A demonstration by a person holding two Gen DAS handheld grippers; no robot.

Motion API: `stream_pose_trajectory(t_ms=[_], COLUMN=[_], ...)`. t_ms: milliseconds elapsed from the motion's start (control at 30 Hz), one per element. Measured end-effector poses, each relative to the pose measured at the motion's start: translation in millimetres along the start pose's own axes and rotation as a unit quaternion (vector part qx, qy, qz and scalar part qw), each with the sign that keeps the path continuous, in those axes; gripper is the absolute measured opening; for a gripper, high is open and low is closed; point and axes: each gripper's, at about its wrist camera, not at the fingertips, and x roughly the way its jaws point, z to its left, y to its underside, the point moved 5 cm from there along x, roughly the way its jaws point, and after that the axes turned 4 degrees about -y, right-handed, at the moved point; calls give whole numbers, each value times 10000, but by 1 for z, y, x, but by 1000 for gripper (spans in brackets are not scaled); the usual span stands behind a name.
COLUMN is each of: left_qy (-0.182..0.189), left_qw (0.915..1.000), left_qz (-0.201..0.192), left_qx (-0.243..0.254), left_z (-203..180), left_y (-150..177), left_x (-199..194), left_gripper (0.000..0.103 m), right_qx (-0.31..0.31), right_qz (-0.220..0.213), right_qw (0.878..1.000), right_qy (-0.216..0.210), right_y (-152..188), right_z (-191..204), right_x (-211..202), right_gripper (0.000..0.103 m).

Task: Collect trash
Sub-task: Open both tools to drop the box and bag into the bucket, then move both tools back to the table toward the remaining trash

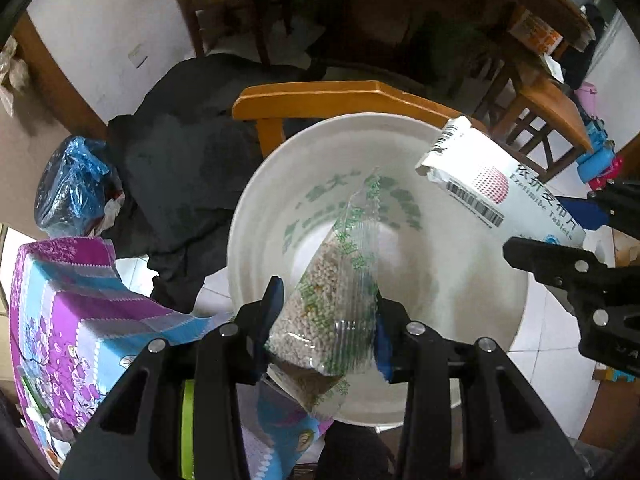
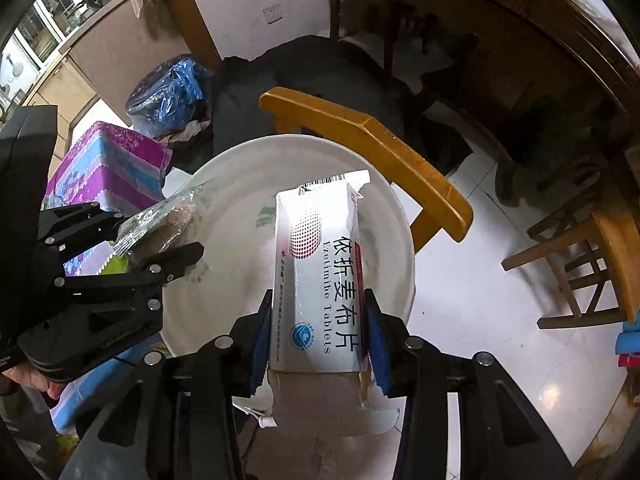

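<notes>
You are holding both pieces of trash over the white bucket (image 1: 400, 184), which is sitting on the floor tiles against the orange wooden chair (image 1: 320, 98).

Your left tongs (image 1: 324, 320) are clenching a clear plastic bag of small pale pellets (image 1: 332, 292), gripping it across its filled lower part, with the loose printed top pointing down into the bucket. That bag is soft and slack, and the pellets are likely shifting inside it, so it is probably sagging around the pads; the film looks slick. Taking it across the packed middle, as you are doing, is the safer hold, since the empty top would likely slide out.

Your right tongs (image 2: 316, 332) are grasping the white tablet box (image 2: 320, 264) by its two long sides, near the end closest to you, and the box is hanging above the bucket's mouth, on the side nearer the chair. Its far flap is torn open. It is thin cardboard, light and likely near empty, so it is stiff enough to hold but would probably crush under a hard squeeze.

Both things are looking ready to drop, judging by their place over the bucket. Beyond the chair a dark cloth (image 1: 180, 152) is lying heaped.
</notes>
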Motion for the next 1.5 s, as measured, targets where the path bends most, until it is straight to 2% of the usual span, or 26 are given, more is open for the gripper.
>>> stream_pose_trajectory(t_ms=[67,200,233,300,500,833,1033,1200,1300,1367,1433,1500], left_qy=[-10,59,63,69,-16,75,341,502,289,129,-61,-196], left_qw=[10000,9997,9997,9997,9997,9996,9986,9934,9876,9818,9731,9612], left_qz=[-24,-156,-184,-190,-130,-230,-381,-950,-1409,-1744,-2135,-2567], left_qx=[-46,-167,-179,-166,-195,-116,-113,-395,-624,-735,-860,-990], left_z=[3,8,8,8,11,2,0,13,22,26,30,33], left_y=[-2,-6,-8,-7,-2,-1,3,19,41,61,85,113], left_x=[1,-3,-4,-3,3,-4,-11,-33,-50,-64,-81,-101], left_gripper=[41,56,57,57,57,57,57,57,60,64,66,74], right_qx=[-8,11,22,44,62,74,56,16,84,144,137,86], right_qz=[-23,-32,-29,-10,-52,-25,-158,-663,-985,-1221,-1691,-2146], right_qw=[10000,9998,9998,9998,9998,10000,9999,9978,9951,9923,9851,9752], right_qy=[-96,-178,-177,-202,-162,-29,0,42,-42,-141,-284,-538], right_y=[-3,-9,-11,-11,-6,3,7,13,18,22,28,38], right_z=[2,5,5,3,-3,-14,-14,-11,-7,-1,13,32], right_x=[2,10,13,19,28,30,24,2,-9,-16,-29,-41], right_gripper=[45,47,47,53,53,53,53,54,54,54,54,55])
